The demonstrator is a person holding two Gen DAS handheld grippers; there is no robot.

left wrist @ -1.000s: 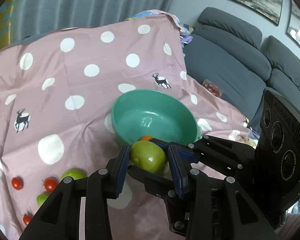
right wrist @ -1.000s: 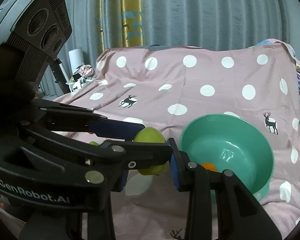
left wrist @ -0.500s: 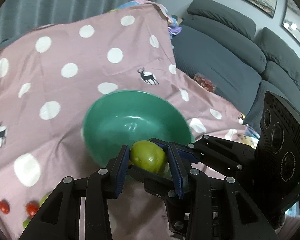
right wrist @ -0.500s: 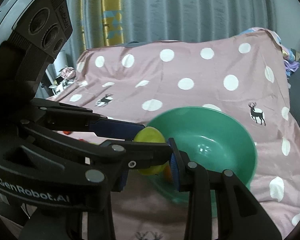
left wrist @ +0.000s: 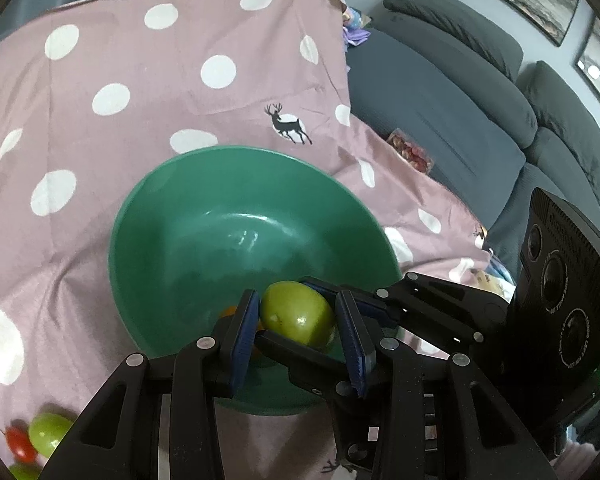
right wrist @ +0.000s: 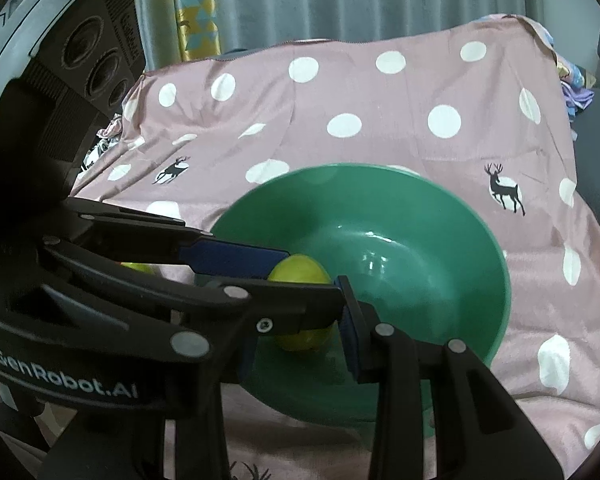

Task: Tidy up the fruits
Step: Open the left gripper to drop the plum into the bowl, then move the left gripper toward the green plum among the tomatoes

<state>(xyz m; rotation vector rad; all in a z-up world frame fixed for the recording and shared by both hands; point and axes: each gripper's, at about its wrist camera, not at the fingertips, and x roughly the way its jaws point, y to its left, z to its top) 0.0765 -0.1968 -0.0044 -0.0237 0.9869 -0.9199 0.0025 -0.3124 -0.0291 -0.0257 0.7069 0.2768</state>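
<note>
Both claws have come forward and down toward the green bowl (left wrist: 228, 184), which now fills the middle of each view; earlier it stood farther off, at about 12 o'clock from the fingertips. The left claw (left wrist: 298, 316) pinches a green fruit (left wrist: 296, 312) between its blue pads, and the same fruit now hangs over the bowl's near rim, inside its opening. The right claw (right wrist: 300, 308) is crossed over the left one and its jaws stand close around the yellow-green fruit (right wrist: 300, 270) too; whether its pads press on it I cannot tell.

An orange fruit (left wrist: 228, 311) already lies in the bowl, half hidden at 9 o'clock from the held fruit. More green fruits (left wrist: 48, 432) and a red tomato (left wrist: 20, 440) wait on the dotted cloth (left wrist: 140, 60) at 7 o'clock.

The step in hand seems the carrying of one fruit into the bowl. Next, I judge, the fruit must go lower toward the bowl's floor, then the pads should spread so it does not bounce out.
</note>
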